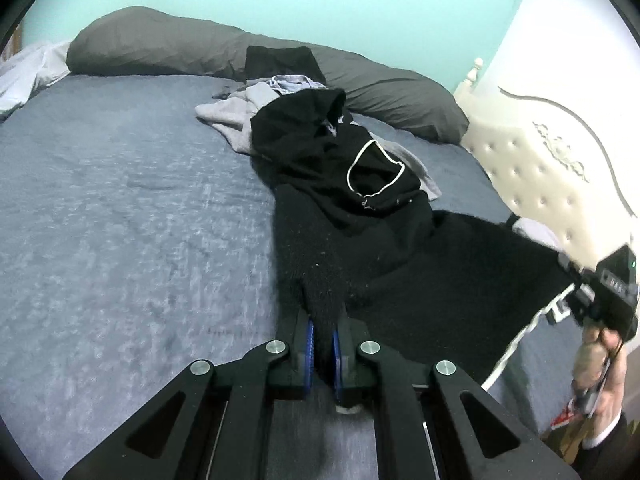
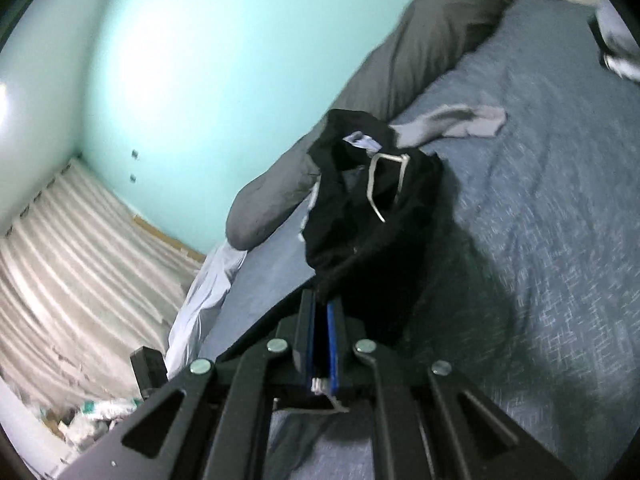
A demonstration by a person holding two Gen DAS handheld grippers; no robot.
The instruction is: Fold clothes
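Your left gripper (image 1: pixel 323 334): fingers pinching hem of black garment (image 1: pixel 360 216). Your right gripper (image 2: pixel 323 312): fingers pinching same garment's other edge (white trim caught between pads). Garment stretched between your two grippers, far end draped on bed (image 1: pixel 120 184) beside grey clothes (image 1: pixel 228 114), near pillow (image 1: pixel 160 44).

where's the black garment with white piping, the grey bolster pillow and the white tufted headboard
black garment with white piping (image 1: pixel 320 168): left wrist view, bunched middle
long grey bolster pillow (image 1: pixel 152 46): left wrist view, left half
white tufted headboard (image 1: pixel 532 184): left wrist view, buttoned panel
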